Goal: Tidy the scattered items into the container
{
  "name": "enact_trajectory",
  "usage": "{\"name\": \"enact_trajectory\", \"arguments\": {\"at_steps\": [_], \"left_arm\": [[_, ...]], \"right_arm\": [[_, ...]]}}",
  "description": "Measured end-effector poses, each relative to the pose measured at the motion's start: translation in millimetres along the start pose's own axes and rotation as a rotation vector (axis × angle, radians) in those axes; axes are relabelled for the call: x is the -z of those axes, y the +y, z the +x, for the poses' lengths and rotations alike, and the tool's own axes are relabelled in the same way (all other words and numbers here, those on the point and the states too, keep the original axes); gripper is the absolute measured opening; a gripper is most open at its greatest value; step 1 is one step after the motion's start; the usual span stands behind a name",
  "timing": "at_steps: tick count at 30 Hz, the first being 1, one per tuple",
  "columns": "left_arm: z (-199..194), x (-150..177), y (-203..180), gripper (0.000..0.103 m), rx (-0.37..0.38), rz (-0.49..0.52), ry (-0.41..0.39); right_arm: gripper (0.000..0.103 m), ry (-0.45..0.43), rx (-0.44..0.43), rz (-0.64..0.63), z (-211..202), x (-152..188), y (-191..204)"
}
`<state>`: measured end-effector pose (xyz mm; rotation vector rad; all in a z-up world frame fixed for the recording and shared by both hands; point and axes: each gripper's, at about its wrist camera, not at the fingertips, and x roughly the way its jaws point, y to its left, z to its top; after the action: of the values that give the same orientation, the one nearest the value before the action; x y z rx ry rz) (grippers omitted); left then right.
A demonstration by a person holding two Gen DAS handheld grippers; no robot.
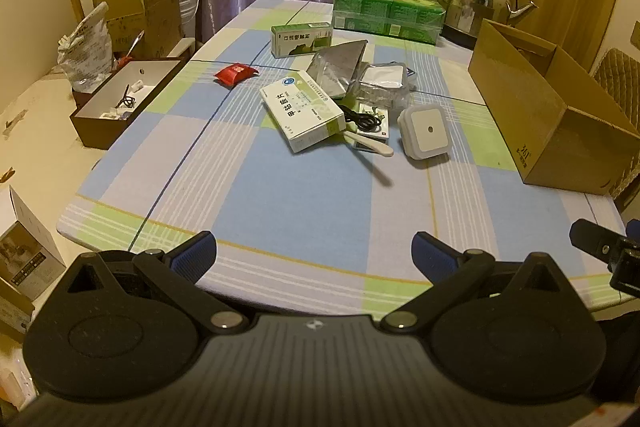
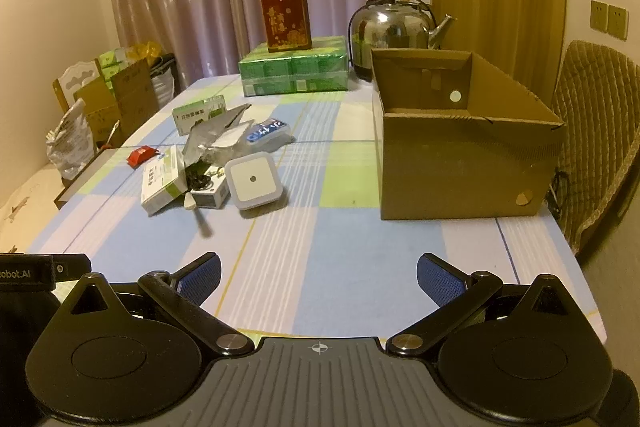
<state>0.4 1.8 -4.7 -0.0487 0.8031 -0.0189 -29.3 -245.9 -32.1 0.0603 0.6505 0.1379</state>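
Observation:
An open cardboard box [image 2: 460, 163] stands at the right of the table; it also shows in the left wrist view [image 1: 548, 119]. Scattered items lie mid-table: a white square night light [image 1: 427, 131] [image 2: 254, 183], a white-green medicine box [image 1: 302, 111] [image 2: 162, 183], a black cable on a small box [image 1: 366, 121] [image 2: 204, 183], foil packets [image 1: 340, 67] [image 2: 212, 135], a red sachet [image 1: 235, 73] [image 2: 140, 155], and a green box [image 1: 301, 39] [image 2: 199, 114]. My left gripper [image 1: 314, 255] and my right gripper [image 2: 318, 277] are open and empty above the table's near edge.
Green tissue packs [image 2: 294, 71] topped by a red box [image 2: 285, 17] and a steel kettle [image 2: 394, 31] stand at the far end. A dark tray [image 1: 120, 103] sits off the table's left edge. A padded chair [image 2: 596, 139] is right of the box.

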Motion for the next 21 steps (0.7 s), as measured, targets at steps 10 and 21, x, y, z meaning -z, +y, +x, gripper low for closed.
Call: {"name": "enact_trajectory", "arguments": {"at_steps": [10,21], "left_arm": [[0.1,0.0,0.1,0.102,-0.001,0.003,0.0],[0.6,0.5,-0.8,0.102,0.0,0.006,0.001]], "right_arm": [[0.101,0.011,-0.001,0.005,1.5,0.8,-0.7],[0.101,0.02,-0.002,0.01,2.8,1.9,-1.7]]}}
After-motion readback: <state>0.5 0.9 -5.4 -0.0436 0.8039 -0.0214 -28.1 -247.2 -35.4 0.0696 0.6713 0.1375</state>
